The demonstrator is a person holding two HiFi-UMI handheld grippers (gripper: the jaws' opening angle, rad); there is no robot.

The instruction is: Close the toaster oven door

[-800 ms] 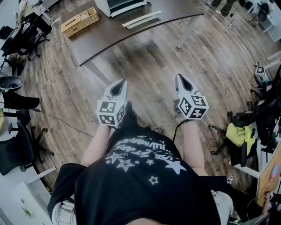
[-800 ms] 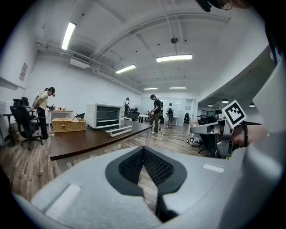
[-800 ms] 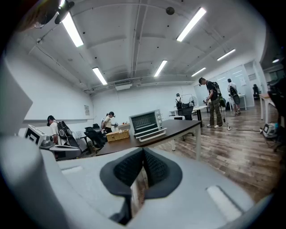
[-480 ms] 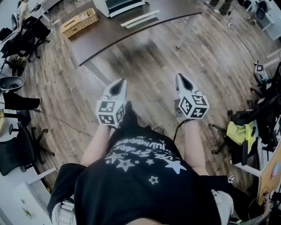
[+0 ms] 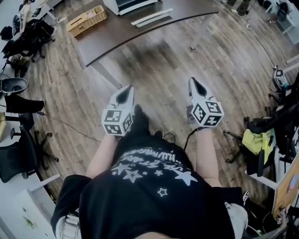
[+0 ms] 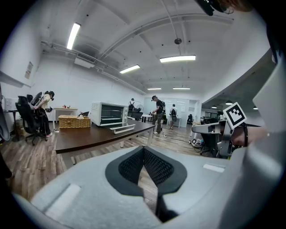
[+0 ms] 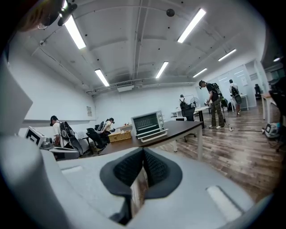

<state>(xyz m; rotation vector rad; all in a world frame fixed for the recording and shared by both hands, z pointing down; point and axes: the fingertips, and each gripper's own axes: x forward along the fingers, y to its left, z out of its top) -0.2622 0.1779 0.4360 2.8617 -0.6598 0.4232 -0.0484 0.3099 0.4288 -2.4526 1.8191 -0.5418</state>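
At the top edge of the head view, the dark tabletop carries the toaster oven, well apart from both claws across open floor. Its door appears dropped open, long axis along the tabletop's front edge. The left claw sits straight below it in frame, likely the nearer; the right claw stands off to the right. Both claws are pinched together, empty.

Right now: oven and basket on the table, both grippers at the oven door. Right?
No. Head view: the left gripper and right gripper hang over the floor, well short of the table and nowhere near the oven. The oven and basket are on the table.
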